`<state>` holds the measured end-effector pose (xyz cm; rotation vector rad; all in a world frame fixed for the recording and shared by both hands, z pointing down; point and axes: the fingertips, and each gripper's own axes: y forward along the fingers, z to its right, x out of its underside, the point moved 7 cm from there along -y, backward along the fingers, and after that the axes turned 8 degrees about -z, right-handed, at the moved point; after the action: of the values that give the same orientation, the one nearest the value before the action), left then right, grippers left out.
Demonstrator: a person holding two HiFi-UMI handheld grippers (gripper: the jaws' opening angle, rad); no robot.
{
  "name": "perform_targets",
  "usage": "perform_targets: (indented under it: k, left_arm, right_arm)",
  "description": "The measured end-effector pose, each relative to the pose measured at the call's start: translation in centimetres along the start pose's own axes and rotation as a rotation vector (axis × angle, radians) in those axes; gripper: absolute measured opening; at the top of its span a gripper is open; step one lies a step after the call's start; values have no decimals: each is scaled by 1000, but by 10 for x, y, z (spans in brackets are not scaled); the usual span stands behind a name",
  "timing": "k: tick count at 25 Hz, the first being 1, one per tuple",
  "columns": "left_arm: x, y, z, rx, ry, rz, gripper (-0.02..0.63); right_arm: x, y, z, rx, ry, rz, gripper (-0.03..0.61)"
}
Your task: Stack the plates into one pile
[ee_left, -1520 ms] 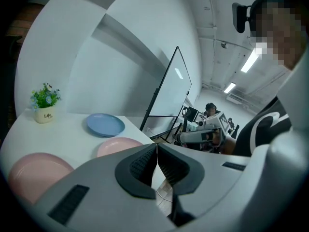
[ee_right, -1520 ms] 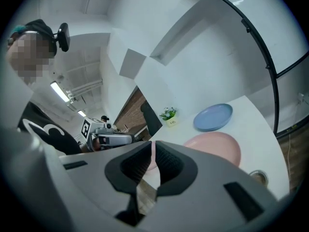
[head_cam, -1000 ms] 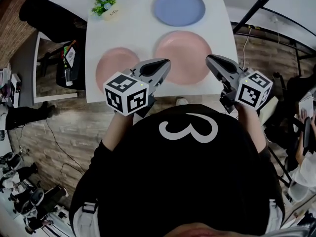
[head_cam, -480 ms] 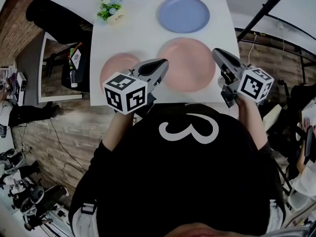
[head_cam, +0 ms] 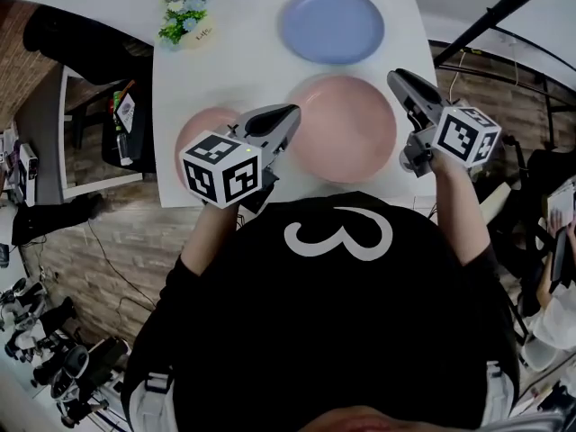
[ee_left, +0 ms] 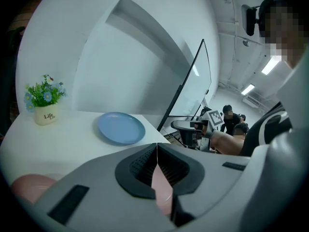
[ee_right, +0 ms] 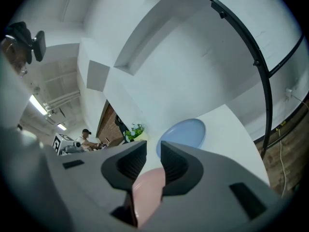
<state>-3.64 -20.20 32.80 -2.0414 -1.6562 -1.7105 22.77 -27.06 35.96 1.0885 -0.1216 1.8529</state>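
Observation:
On a white table [head_cam: 252, 57] lie a blue plate [head_cam: 333, 23] at the back, a large pink plate [head_cam: 346, 126] in front of it and a smaller pink plate [head_cam: 200, 131] to the left. My left gripper [head_cam: 290, 113] hovers between the two pink plates with its jaws shut and empty [ee_left: 157, 146]. By the large pink plate's right rim is my right gripper [head_cam: 398, 77]; its jaws [ee_right: 153, 151] have just been opening and stand slightly apart with nothing between them. Beyond them the pink plate [ee_right: 147, 190] and the blue plate [ee_right: 186, 132] show.
A small flower pot [head_cam: 184, 14] stands at the table's back left corner. A black metal frame [head_cam: 504, 7] slants past the right side. A dark chair [head_cam: 130, 106] sits left of the table. Other people work in the background [ee_left: 231, 120].
Both grippers have moved forward over the table's near edge. The right one now reaches the large pink plate's right rim, and the left one sits further over the gap between the pink plates.

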Motion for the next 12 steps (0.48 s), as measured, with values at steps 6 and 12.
perform_targets:
  k: [6, 12]
  left_arm:
    - [-3, 6, -28, 12, -21, -24, 17]
    - [3, 17, -53, 21, -62, -46, 17]
  right_arm:
    - [-9, 40, 46, 111, 43, -48, 91]
    - [-21, 73, 89, 215, 53, -108, 112]
